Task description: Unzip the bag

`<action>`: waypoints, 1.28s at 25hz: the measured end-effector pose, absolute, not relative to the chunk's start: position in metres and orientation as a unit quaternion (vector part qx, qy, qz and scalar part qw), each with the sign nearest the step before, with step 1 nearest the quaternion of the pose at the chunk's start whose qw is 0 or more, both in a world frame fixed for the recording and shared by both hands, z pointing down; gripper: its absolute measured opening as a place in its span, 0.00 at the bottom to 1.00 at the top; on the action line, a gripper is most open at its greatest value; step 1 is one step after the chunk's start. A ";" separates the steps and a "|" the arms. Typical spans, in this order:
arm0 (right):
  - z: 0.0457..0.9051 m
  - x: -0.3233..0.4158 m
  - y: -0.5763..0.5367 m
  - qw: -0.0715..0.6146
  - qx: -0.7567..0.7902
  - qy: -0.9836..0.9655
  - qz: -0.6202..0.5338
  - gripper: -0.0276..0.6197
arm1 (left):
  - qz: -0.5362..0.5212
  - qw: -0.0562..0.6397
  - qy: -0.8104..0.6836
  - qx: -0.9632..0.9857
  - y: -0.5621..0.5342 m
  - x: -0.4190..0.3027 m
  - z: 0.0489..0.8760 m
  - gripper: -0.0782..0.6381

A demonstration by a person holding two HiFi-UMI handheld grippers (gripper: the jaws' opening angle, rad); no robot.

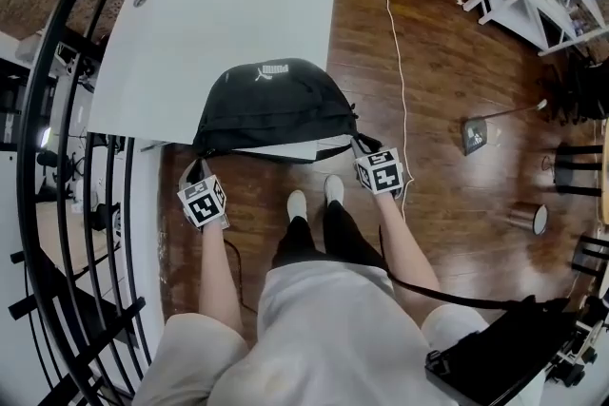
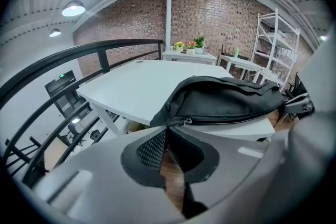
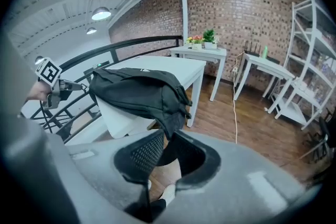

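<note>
Black fabric sling bag [image 1: 271, 105] [image 2: 226, 102] [image 3: 139, 92] with a little white logo, lying flat across the near edge of the white surface [image 1: 209, 24]. It looks zipped shut, with the metal zip pull [image 2: 187, 121] at its left end. Its tapered ends are pinched in the left tongs [image 1: 195, 170] [image 2: 167, 129] and right tongs [image 1: 358, 145] [image 3: 169, 134].

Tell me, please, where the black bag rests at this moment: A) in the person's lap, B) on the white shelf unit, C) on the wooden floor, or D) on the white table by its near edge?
D: the head view shows the black bag lying on the white table, along the edge nearest the person.
</note>
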State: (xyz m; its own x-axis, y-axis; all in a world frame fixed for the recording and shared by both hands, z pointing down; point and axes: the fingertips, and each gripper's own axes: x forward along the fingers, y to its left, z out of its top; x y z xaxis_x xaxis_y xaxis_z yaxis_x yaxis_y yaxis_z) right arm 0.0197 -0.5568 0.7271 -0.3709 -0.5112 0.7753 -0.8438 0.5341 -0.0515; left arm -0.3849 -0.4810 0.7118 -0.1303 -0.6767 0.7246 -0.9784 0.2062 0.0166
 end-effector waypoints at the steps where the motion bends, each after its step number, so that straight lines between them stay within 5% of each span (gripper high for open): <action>1: 0.722 0.021 -0.553 0.358 0.436 -0.795 0.224 0.12 | 0.242 0.313 -0.707 0.586 -0.475 -0.382 0.712 0.16; 12: 0.611 0.002 -0.471 0.201 0.429 -0.870 0.135 0.03 | 0.184 0.293 -0.693 0.633 -0.391 -0.308 0.663 0.13; 22: 0.469 0.053 -0.304 0.052 0.412 -0.908 0.061 0.03 | 0.051 0.105 -0.661 0.741 -0.281 -0.150 0.463 0.13; 32: 0.394 0.057 -0.213 0.027 0.405 -0.914 0.027 0.03 | 0.023 0.011 -0.629 0.777 -0.193 -0.081 0.373 0.13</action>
State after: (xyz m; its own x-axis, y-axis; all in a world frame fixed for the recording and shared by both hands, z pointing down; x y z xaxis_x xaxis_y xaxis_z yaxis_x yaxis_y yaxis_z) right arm 0.0575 -0.2132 0.3939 -0.6709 -0.7382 0.0710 -0.7411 0.6709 -0.0270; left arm -0.0809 -0.1926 0.3734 0.2075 -0.9770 0.0487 -0.9780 -0.2083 -0.0119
